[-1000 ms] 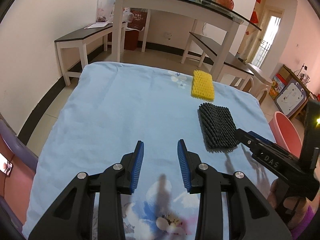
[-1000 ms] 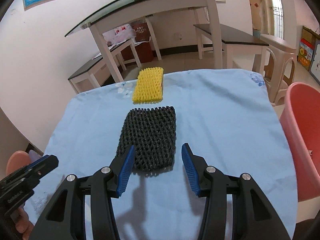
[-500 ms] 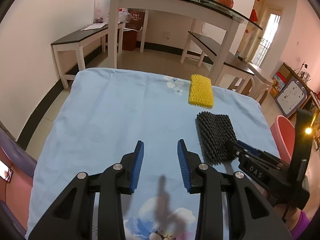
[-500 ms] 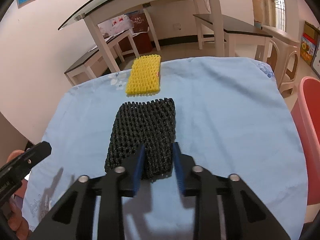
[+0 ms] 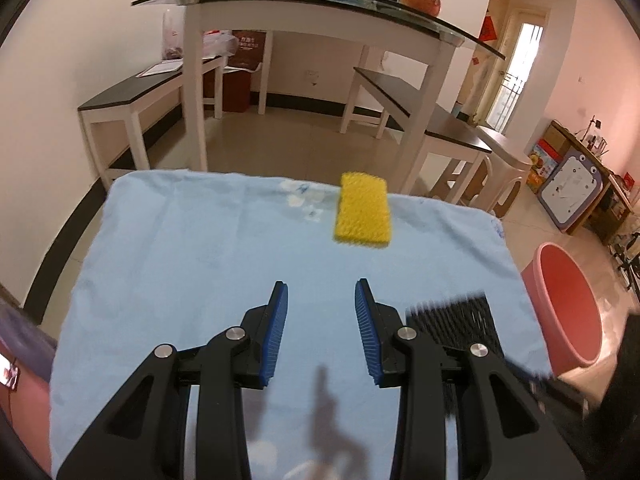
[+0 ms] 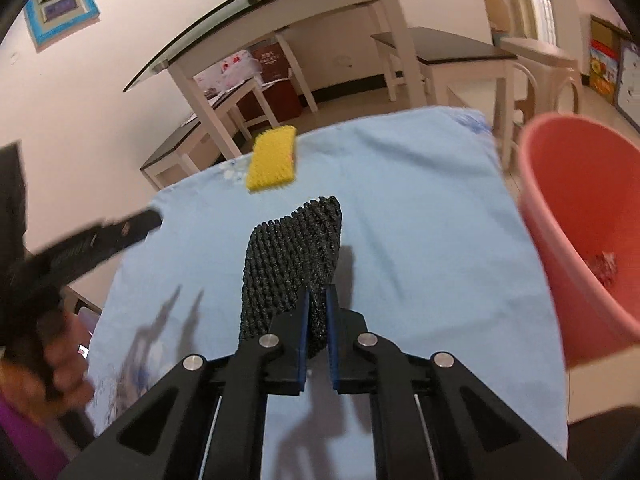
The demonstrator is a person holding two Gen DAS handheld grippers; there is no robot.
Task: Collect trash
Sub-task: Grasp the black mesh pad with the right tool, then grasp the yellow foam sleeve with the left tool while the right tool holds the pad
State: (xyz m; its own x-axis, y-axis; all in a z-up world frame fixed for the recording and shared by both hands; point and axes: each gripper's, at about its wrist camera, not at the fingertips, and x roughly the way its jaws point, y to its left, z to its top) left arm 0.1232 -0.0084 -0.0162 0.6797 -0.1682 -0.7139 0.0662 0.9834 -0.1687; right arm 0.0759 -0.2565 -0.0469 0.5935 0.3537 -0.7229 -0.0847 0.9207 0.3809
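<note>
A black foam net [image 6: 292,248] is pinched at its near edge by my right gripper [image 6: 318,296], which is shut on it. The net tilts up off the blue cloth [image 6: 420,208] and casts a shadow. In the left wrist view the same black net [image 5: 452,324] shows blurred at the right. A yellow foam net [image 5: 363,210] lies flat near the cloth's far edge, straight ahead of my left gripper [image 5: 320,300], which hangs open and empty above the cloth. The yellow net [image 6: 272,160] also lies beyond the black one.
A pink bucket [image 6: 580,216] stands on the floor at the table's right edge, with some scraps inside. The left gripper [image 6: 120,232] shows blurred at the left, held by a hand. Behind the table are a glass-topped table [image 5: 320,0] and benches.
My right gripper closed on the black net's near edge and raised it off the cloth, swinging towards the pink bucket. The left gripper shifted over the cloth, still open.
</note>
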